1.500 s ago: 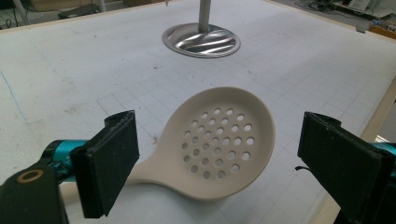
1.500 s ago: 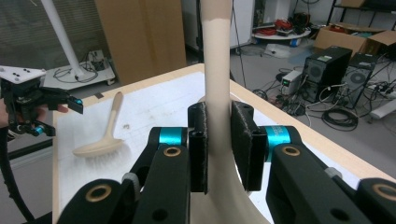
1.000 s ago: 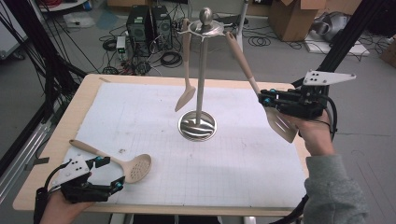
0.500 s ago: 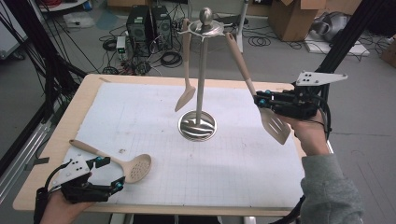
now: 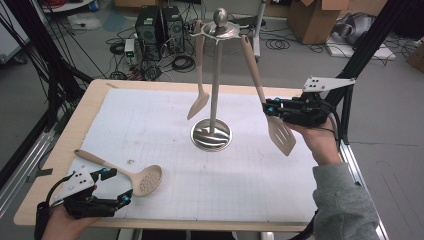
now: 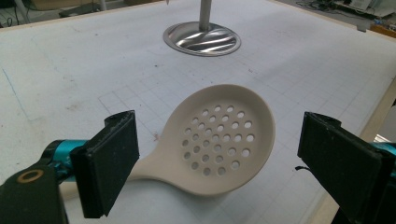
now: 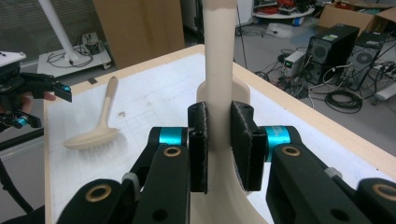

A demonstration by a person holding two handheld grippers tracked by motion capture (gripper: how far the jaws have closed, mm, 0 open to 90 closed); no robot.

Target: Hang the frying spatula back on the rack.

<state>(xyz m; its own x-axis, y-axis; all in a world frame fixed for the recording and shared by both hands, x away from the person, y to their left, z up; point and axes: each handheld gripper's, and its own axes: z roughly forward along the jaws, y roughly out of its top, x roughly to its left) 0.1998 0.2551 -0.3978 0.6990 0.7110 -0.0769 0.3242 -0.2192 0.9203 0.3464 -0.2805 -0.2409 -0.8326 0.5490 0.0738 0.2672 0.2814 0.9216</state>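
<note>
A metal utensil stand [image 5: 212, 135] rises from the middle of the mat, and a beige spatula [image 5: 199, 95] hangs from its top ring. My right gripper [image 5: 268, 107] [image 7: 219, 140] is shut on the handle of a beige slotted turner [image 5: 281, 134] [image 7: 219, 70]. The turner's top end reaches the ring and its blade hangs in the air right of the stand. A beige skimmer spoon [image 5: 145, 180] [image 6: 219, 140] lies on the mat at the front left. My left gripper [image 5: 117, 186] [image 6: 215, 158] is open, its jaws on either side of the skimmer's head without touching it.
The white gridded mat [image 5: 150, 125] covers a wooden table [image 5: 90, 107]. The stand's round base [image 6: 201, 39] is ahead of the left gripper. Computer towers [image 5: 159, 25], cables and cardboard boxes [image 5: 312, 17] lie on the floor beyond the table's far edge.
My right gripper has moved left toward the stand with the turner, swinging its blade closer to the pole. The left gripper and the skimmer have stayed put.
</note>
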